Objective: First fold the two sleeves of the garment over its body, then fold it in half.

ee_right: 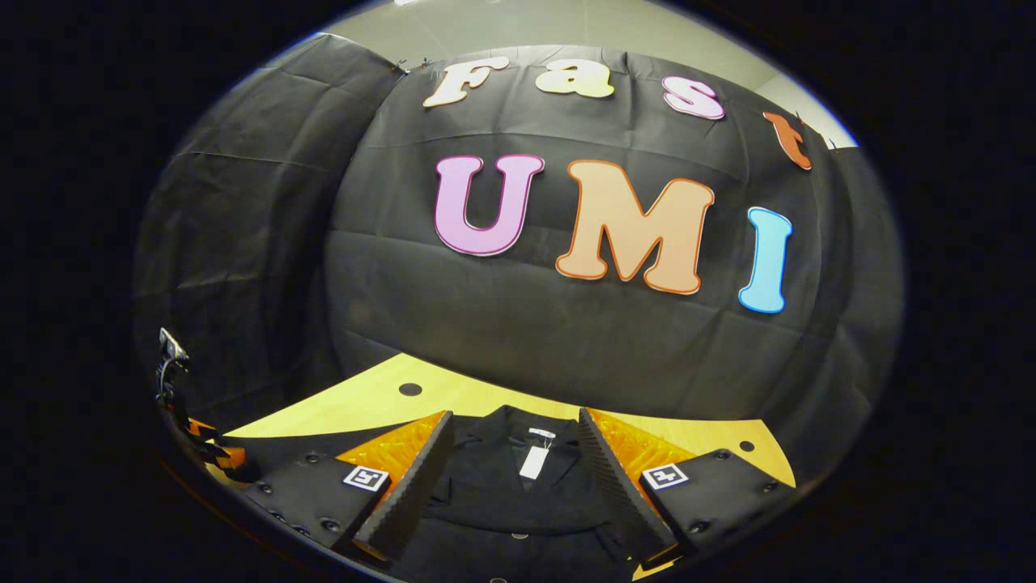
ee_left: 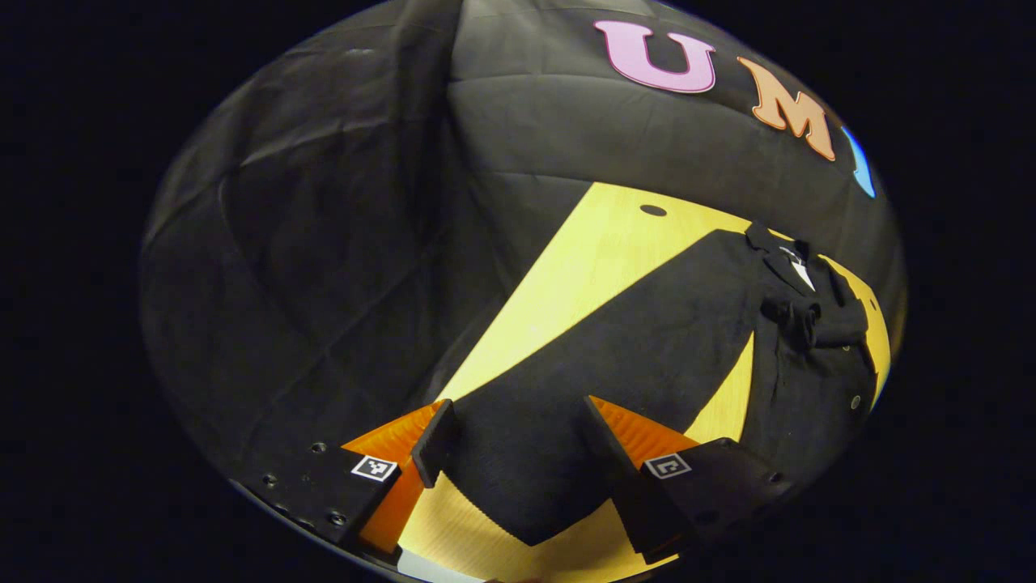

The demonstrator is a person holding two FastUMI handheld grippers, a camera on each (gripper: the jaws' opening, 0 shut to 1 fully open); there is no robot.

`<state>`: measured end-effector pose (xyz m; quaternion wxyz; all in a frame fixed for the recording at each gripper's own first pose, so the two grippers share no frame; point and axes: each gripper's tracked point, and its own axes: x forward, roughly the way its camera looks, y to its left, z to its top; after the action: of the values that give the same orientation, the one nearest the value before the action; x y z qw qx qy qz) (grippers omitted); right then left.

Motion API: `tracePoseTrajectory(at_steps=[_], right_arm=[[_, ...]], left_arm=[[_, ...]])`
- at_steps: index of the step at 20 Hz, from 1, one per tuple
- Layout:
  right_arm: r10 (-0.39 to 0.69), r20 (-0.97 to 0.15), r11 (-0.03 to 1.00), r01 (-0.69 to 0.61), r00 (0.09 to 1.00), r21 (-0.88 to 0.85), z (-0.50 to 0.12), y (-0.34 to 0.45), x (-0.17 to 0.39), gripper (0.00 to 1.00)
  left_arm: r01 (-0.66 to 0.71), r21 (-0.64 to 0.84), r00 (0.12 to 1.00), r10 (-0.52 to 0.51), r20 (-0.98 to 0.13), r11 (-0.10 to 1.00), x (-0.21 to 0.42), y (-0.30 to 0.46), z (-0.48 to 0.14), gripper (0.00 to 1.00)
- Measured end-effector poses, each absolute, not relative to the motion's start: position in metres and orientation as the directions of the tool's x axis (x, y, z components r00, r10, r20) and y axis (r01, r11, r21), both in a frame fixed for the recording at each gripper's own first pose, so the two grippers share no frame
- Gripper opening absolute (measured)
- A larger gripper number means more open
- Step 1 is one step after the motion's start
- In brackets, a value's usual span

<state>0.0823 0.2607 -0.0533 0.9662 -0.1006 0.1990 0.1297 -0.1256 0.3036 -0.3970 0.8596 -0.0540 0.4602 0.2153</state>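
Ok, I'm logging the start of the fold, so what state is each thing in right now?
left gripper: open, fingers either side of the sleeve, not pressing on it.
right gripper: open, above the collar.
garment: lying on the table, not folded in half.
sleeve: spread out flat, not yet folded over the body.
collar: lying open, white tag showing.
table: garment lying on it.

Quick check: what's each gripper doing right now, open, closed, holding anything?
Left gripper: open, fingers on either side of the black sleeve, not pressing it.
Right gripper: open, empty, above the garment's collar.
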Motion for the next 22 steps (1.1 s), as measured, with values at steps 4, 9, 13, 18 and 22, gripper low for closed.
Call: tracePoseTrajectory(at_steps=[4, 9, 13, 18, 22], right_arm=[[0.176, -0.399, 0.95, -0.262, 0.9, -0.172, -0.043, 0.253, 0.069, 1.0], [0.143, -0.403, 0.949, -0.241, 0.904, -0.205, -0.04, 0.254, 0.061, 1.0], [0.158, -0.386, 0.944, -0.254, 0.909, -0.211, -0.036, 0.251, 0.054, 0.98], [0.188, -0.384, 0.96, -0.251, 0.904, -0.121, -0.041, 0.233, 0.049, 1.0], [0.18, -0.382, 0.973, -0.221, 0.906, -0.064, -0.044, 0.21, 0.049, 1.0]], left_arm=[[-0.368, 0.095, 0.503, 0.284, -0.816, 0.925, -0.122, 0.298, -0.417, 0.89], [-0.305, 0.104, 0.519, 0.257, -0.815, 0.947, -0.113, 0.287, -0.405, 0.08], [-0.311, 0.134, 0.507, 0.284, -0.814, 0.941, -0.11, 0.285, -0.394, 0.0], [-0.292, 0.115, 0.657, 0.287, -0.697, 0.949, -0.05, 0.27, -0.319, 0.0], [-0.244, 0.099, 0.724, 0.249, -0.644, 0.965, -0.013, 0.241, -0.278, 0.0]])
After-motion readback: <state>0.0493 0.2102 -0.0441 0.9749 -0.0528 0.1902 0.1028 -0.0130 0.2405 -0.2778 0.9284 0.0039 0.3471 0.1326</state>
